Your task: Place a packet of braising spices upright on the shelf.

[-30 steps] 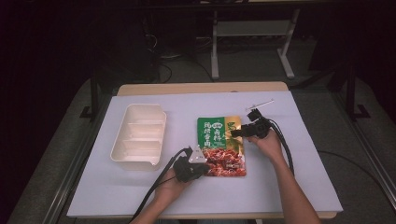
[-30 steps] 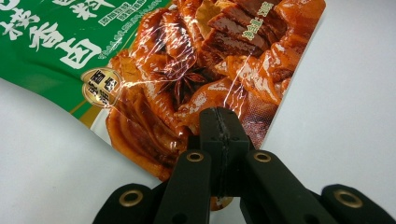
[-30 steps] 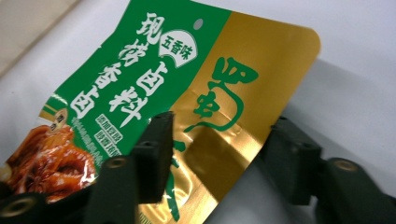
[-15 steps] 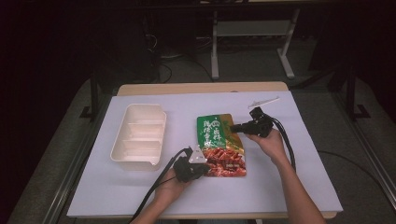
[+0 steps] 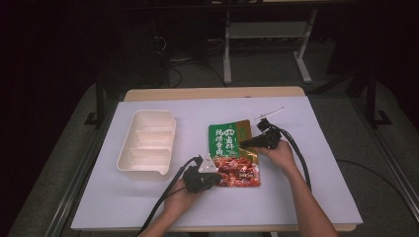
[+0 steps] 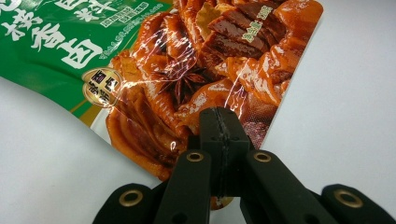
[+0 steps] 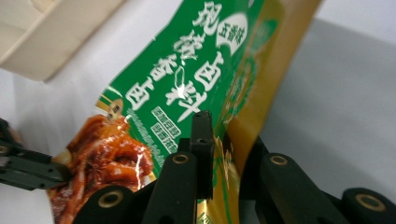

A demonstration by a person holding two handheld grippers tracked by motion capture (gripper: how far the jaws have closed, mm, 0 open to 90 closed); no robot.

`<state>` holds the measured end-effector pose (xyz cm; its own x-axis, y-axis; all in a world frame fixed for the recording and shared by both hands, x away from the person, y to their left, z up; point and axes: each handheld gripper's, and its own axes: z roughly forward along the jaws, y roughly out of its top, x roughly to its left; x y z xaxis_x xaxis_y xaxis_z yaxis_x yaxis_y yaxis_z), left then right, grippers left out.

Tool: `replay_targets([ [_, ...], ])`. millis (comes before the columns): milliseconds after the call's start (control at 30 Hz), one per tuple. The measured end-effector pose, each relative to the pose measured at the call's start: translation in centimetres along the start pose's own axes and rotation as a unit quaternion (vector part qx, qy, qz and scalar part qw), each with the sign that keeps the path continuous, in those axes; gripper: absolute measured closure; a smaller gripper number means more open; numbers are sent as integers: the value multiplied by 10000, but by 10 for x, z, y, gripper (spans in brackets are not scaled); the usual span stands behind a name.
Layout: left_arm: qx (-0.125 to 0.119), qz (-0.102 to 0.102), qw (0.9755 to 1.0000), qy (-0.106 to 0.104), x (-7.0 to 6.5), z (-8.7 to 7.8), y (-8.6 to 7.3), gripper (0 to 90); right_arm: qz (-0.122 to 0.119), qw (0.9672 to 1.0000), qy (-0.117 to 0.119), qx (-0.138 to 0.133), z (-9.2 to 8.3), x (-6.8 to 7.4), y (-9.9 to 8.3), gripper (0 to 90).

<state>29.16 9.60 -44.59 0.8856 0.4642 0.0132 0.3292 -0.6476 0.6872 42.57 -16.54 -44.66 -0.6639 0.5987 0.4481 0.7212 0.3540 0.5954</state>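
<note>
Pouch [image 5: 234, 153] of seasoning, green above and red with braised meat below, lies on the white table cover [image 5: 316, 197], a little right of the middle, with both grippers on it.

Nearest, the left gripper [image 5: 213, 177] comes in from the bottom edge in the person's left hand [image 5: 185, 193]. Its jaws are pressed together on the pouch's near left corner; in the left gripper view the two black pads [image 6: 219, 135] meet over the red print of the pouch [image 6: 187, 70], and the film is pinched between them.

Farther in, the right gripper [image 5: 245, 143] reaches leftward from the right hand [image 5: 279, 154] onto the pouch's right edge, about halfway up. Its jaws have just been closing, and the pouch's edge sits between them: in the right gripper view one pad [image 7: 201, 140] lies on the green face of the pouch [image 7: 187, 84] and the other jaw stands behind the gold margin. The gap is narrow, clamped on the film.

Left of the pouch and apart from it stands a cream tray [image 5: 147, 143] with compartments. Beyond the right gripper a thin white strip [image 5: 269, 114] lies on the cover.
</note>
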Motion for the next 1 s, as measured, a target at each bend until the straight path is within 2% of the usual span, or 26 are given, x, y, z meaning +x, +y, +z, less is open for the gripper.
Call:
replay_targets([
  [133,-11,-22,10000,-9,0,0,0,899,-111,9999,-49,18,2,3,1,877],
  [233,-46,-41,10000,-31,1,-1,-2,898,-148,9999,-26,-14,-1,4,1,884],
  [367,-117,-185,9997,-141,4,-2,-5,888,-194,9998,-16,-64,-7,9,3,887],
  [500,-216,-184,9995,-146,4,-6,-8,840,-255,9995,20,-167,-13,13,4,888],
  [600,-487,-244,9983,-209,2,-15,-16,803,-323,9989,62,-342,-21,22,6,889],
  [633,-487,-244,9983,-209,2,-15,-16,792,-323,9989,62,-342,-21,22,6,889],
  [667,-641,-264,9971,-301,2,-20,-19,774,-387,9984,69,-406,-26,26,7,889],
  [800,-729,-216,9965,-341,0,-30,-20,745,-458,9978,59,-484,-33,33,9,890],
  [867,-757,-176,9963,-372,-1,-37,-21,699,-493,9971,47,-586,-39,39,10,890],
  [1000,-857,-195,9952,-434,-4,-46,-24,658,-525,9962,25,-692,-46,44,10,891],
])
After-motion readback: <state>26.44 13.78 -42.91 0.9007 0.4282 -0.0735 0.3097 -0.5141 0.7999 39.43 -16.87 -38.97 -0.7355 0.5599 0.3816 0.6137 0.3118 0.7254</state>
